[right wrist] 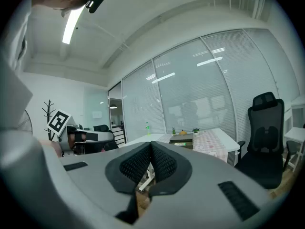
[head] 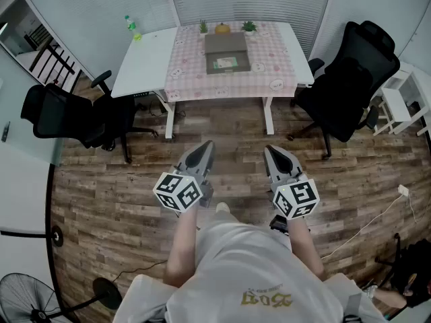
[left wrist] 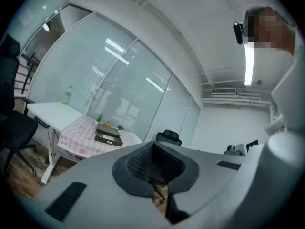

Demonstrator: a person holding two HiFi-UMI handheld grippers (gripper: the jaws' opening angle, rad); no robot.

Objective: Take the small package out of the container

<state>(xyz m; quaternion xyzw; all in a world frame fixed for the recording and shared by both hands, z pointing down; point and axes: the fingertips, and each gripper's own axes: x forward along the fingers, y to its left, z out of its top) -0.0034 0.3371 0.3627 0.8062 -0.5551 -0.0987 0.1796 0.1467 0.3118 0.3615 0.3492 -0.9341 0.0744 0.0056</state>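
Forearms extended; left gripper, right gripper level, fingers clenched, empty.

White T-shirt, grey hand-held grippers

Head view looks steeply down; 2 gripper views face distant table.

One office chair stands ahead-left of my left gripper, and a second chair ahead-right of my right gripper. Between them the wooden floor lies open straight ahead to the table.
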